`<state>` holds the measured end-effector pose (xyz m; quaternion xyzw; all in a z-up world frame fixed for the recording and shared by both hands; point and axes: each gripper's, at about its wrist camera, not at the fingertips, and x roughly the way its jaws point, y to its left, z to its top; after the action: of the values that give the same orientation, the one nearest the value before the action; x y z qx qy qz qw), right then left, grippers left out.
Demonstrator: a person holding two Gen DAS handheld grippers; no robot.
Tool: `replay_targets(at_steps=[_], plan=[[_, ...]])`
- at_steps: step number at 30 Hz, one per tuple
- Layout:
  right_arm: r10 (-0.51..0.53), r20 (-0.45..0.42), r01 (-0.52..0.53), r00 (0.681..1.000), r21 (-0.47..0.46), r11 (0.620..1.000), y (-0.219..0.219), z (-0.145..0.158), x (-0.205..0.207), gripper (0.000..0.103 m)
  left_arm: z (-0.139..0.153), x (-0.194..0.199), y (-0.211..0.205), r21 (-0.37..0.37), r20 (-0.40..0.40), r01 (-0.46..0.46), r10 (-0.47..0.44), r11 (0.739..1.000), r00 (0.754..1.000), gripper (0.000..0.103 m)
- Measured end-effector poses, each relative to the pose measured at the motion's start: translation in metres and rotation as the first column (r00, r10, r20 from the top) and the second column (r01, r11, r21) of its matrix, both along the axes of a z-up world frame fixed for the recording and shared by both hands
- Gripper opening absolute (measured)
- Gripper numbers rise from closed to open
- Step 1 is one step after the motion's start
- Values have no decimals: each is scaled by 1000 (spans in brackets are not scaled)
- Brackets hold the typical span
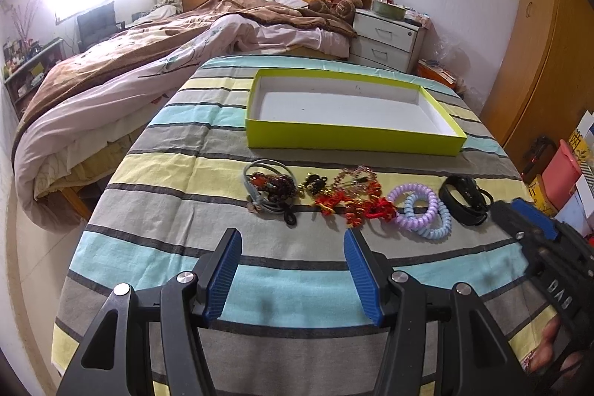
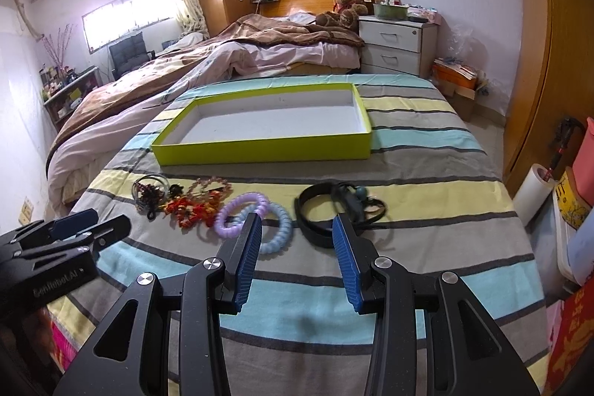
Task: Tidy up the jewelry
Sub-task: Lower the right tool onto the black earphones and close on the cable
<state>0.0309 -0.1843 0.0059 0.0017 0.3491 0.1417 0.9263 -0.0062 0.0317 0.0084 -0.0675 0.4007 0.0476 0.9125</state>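
teal bead only rightward

Black gripper, ribbed blue fingers, silver screws

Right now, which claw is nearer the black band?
Right. The right claw hovers open just short of the black band, which lies ahead of its right finger. The left claw sits farther left, facing the red trinkets.

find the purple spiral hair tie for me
The purple spiral hair tie lies on the striped cloth, overlapping the pale blue spiral hair tie, left of the black band.
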Motion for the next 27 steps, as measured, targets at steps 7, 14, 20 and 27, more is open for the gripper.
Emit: replay_targets(at_steps=[7, 14, 20, 27], plan=[[-67, -24, 67, 997, -7, 998, -35, -1, 23, 51, -1, 11, 24, -82, -1, 10, -10, 997, 1000, 57], [-37, -113, 34, 993, -25, 999, -38, -16, 53, 51, -10, 24, 37, -113, -40, 9, -13, 994, 999, 57], [5, -141, -9, 990, -30, 1000, -32, -22, 60, 51, -12, 25, 49, -130, -43, -27, 22, 991, 999, 57], [67, -115, -72, 991, -47, 996, -17, -18, 58, 51, -16, 31, 52, -130, -56, -37, 30, 991, 998, 57]])
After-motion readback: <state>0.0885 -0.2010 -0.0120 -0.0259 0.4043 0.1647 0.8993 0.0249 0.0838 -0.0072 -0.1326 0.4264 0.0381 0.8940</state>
